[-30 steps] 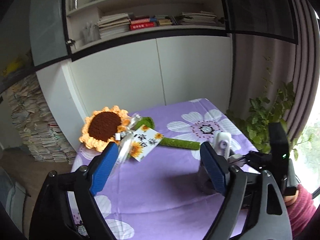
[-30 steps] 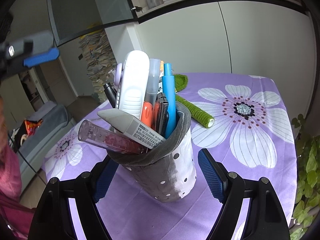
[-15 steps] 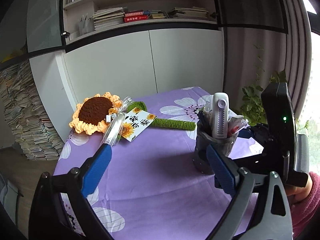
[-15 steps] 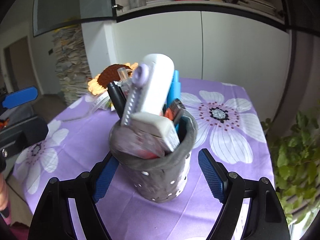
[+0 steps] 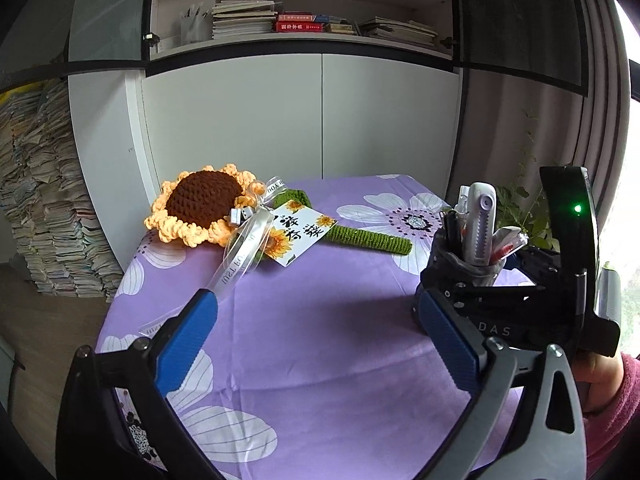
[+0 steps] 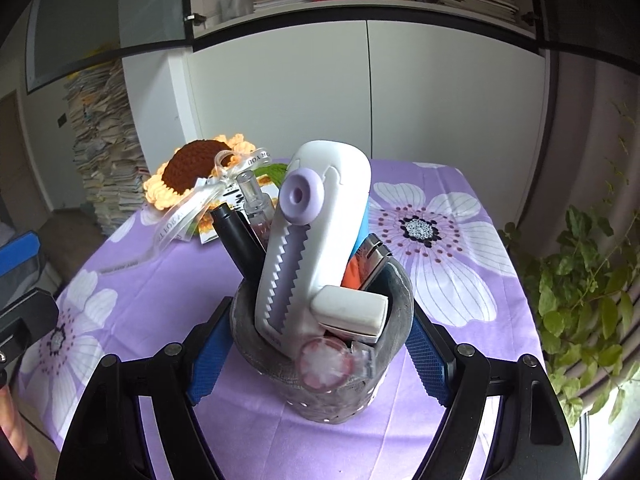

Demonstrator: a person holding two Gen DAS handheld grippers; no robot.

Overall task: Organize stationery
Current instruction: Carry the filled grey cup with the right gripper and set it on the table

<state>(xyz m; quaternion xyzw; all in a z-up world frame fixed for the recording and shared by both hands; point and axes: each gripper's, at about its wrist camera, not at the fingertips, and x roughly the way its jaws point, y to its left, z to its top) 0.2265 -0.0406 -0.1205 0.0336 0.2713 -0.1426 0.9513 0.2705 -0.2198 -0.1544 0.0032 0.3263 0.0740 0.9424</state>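
Right wrist view first: the right claw [image 6: 316, 354] has its blue pads pressed against both sides of the grey felt pen cup [image 6: 340, 392], so it's gripping the cup, and its jaws have just been closing in on it. The cup stands on the purple flower-print counter [image 6: 460, 280], nearer the close edge. It's stuffed full: a white correction-tape dispenser [image 6: 316, 240] with a lilac wheel leans out the top, a white eraser [image 6: 348, 312] lies tilted at the rim, plus a black marker [image 6: 236, 240], a clear tube [image 6: 324, 366] and something blue and orange tucked behind. Farther back sits a crochet sunflower [image 6: 196, 168] with a ribbon, then white cabinet doors [image 6: 360, 92] and bookshelves.

From the left wrist view, the left claw [image 5: 320, 344] hangs wide apart over bare cloth with nothing between its pads; its jaws have just been opening. The cup [image 5: 460, 268] is off to its right, inside the other claw. The sunflower [image 5: 200, 204] and its card [image 5: 296, 232] lie toward the far-left side of the counter.
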